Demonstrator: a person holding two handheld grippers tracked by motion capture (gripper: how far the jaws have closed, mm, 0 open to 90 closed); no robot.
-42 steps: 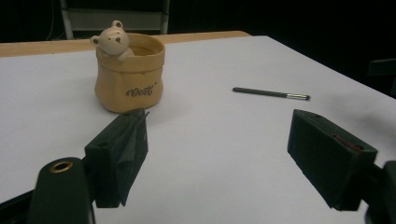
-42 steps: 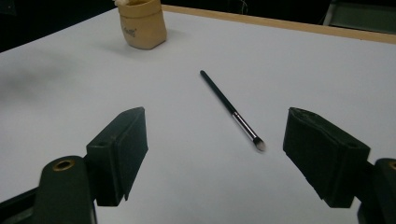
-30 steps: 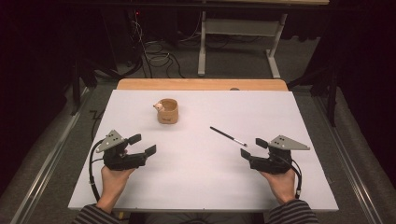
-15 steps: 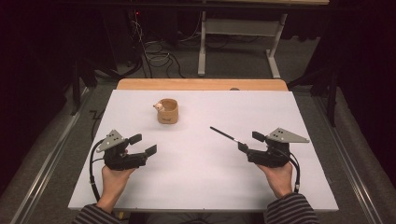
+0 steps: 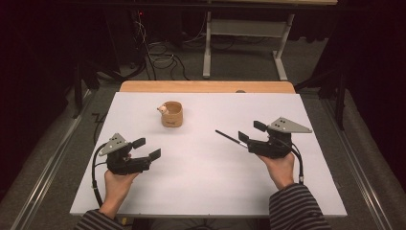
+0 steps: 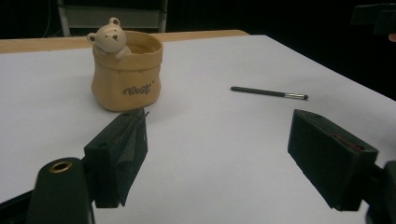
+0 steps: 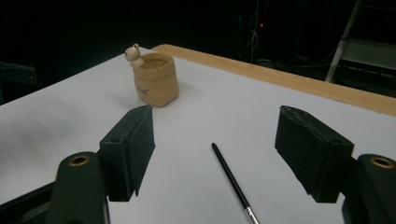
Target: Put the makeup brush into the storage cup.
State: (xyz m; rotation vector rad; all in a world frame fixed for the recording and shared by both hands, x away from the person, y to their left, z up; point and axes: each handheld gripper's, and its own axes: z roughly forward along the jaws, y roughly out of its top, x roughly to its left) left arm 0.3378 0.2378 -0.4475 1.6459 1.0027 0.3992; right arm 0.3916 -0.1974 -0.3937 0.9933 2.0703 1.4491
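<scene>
A tan pot with a small bear figure on its rim (image 5: 171, 115) (image 6: 127, 74) (image 7: 156, 84) stands on the white table (image 5: 201, 187), left of centre and toward the far side. A thin black brush (image 5: 231, 139) (image 6: 268, 93) (image 7: 231, 182) lies flat to the pot's right. My right gripper (image 5: 251, 132) (image 7: 224, 154) is open, its jaws on either side of the brush's near end and above it. My left gripper (image 5: 147, 148) (image 6: 229, 158) is open and holds nothing, near the front left, aimed at the pot and the brush.
A bare wooden strip (image 5: 206, 86) runs along the table's far edge. Beyond it are a metal frame (image 5: 244, 28) and cables on the floor (image 5: 160, 52). The surroundings are dark. The right gripper's jaw tips (image 6: 373, 14) show at the top right of the left gripper view.
My right gripper has moved forward and slightly left, up to the brush's near end. The left gripper, the pot and the brush have stayed put.
</scene>
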